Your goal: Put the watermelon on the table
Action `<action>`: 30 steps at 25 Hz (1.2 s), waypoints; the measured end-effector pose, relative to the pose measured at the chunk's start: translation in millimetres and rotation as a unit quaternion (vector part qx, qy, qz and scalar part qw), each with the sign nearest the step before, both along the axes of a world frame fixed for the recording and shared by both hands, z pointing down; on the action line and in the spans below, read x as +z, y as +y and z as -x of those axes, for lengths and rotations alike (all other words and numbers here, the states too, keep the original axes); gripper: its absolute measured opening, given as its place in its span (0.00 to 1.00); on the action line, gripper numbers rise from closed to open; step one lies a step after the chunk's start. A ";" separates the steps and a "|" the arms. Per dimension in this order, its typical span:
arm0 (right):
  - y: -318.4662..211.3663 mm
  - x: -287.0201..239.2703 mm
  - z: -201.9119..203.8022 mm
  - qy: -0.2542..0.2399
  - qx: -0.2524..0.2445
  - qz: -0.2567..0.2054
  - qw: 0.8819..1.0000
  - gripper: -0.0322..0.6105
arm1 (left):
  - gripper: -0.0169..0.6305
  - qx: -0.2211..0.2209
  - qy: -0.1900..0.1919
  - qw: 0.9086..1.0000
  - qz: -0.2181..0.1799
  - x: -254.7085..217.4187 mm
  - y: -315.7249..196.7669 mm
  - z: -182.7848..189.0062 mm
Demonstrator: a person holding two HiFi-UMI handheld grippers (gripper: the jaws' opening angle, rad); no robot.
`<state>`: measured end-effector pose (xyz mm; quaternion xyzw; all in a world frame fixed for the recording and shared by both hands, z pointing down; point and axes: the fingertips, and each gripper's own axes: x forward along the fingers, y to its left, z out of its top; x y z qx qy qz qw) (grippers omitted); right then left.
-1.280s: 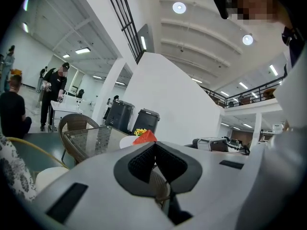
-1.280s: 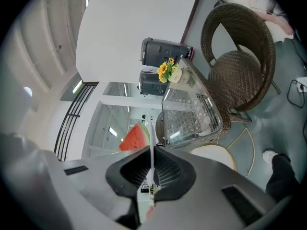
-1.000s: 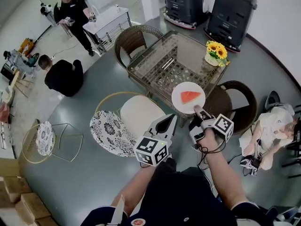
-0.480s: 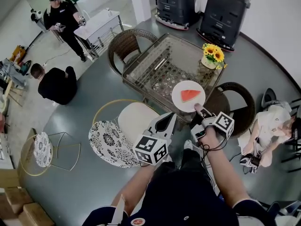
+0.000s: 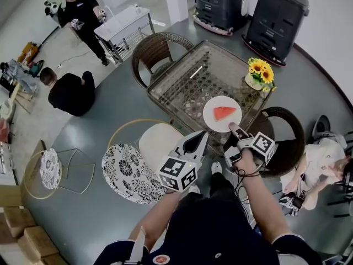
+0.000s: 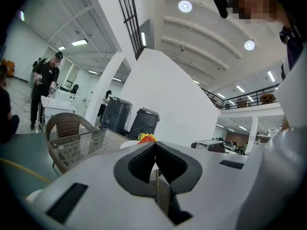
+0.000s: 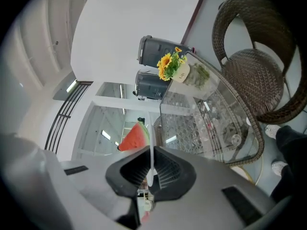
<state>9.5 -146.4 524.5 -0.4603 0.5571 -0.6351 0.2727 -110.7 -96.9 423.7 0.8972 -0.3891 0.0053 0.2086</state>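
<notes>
A red watermelon slice (image 5: 224, 112) lies on a white plate (image 5: 212, 119). My right gripper (image 5: 234, 128) is shut on the plate's near rim and holds it over the near edge of the glass table (image 5: 187, 81). In the right gripper view the thin plate rim (image 7: 151, 150) stands between the pads, with the watermelon slice (image 7: 135, 138) just beyond them. My left gripper (image 5: 202, 137) hangs left of the plate, over the gap between a cushioned chair and the table. Its jaws look shut with nothing in them, and the left gripper (image 6: 155, 145) points at the glass table (image 6: 81, 145).
A pot of sunflowers (image 5: 260, 70) stands on the table's far right corner. Wicker chairs sit at the far left (image 5: 157, 46) and right (image 5: 287, 137). A white cushioned chair (image 5: 157, 139) and a patterned stool (image 5: 126, 173) stand near left. People are at left and right.
Both hands have moved forward towards the glass table, carrying the plate and slice along. The right grip on the plate is unchanged, and the left jaws stay shut.
</notes>
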 end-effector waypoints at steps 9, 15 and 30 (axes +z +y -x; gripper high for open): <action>-58.9 39.4 -25.6 0.009 -0.049 0.023 0.998 0.07 | 0.03 -0.024 -0.031 0.999 0.014 26.9 -59.9 -33.5; -84.9 84.2 -43.0 0.017 -0.069 0.041 0.997 0.07 | 0.03 -0.016 -0.054 0.998 0.032 47.9 -89.1 -57.6; -140.4 156.9 -82.6 0.047 -0.104 0.081 0.990 0.07 | 0.03 -0.008 -0.085 0.993 0.077 86.4 -141.6 -98.2</action>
